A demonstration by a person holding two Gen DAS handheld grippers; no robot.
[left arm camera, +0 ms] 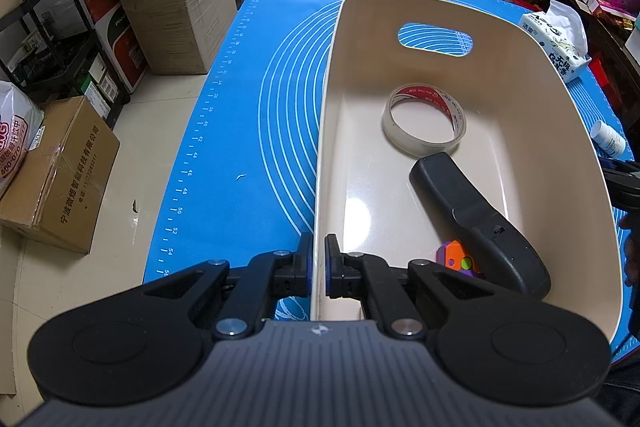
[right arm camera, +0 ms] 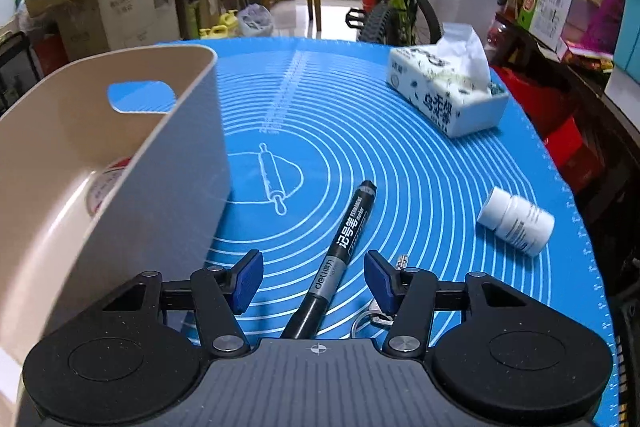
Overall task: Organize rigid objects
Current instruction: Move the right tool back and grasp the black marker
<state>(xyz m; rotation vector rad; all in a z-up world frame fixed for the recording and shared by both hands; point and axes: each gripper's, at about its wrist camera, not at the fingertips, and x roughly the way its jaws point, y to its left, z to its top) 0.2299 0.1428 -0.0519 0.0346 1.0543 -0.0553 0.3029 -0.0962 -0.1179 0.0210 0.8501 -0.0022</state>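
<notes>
Now the marker pen (right arm camera: 349, 254) lies on the blue mat (right arm camera: 400, 155) between the wide open fingers of the right gripper (right arm camera: 314, 281), its long axis running forward and a little to the right, the near end under the gripper body. The left gripper (left arm camera: 319, 265) is closed on the near wall of the beige bin (left arm camera: 520, 75), which stands just left of the pen. Some keys (right arm camera: 378, 311) lie beside the right finger, and the white bottle (right arm camera: 516, 221) is well apart.

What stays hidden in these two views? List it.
- Small orange and purple toy: left wrist view, mostly under the black remote.
- Tape roll: right wrist view, mostly behind the basket wall.
- Keys: right wrist view, largely behind the right gripper.
- Marker: tail under the same gripper's body.
</notes>
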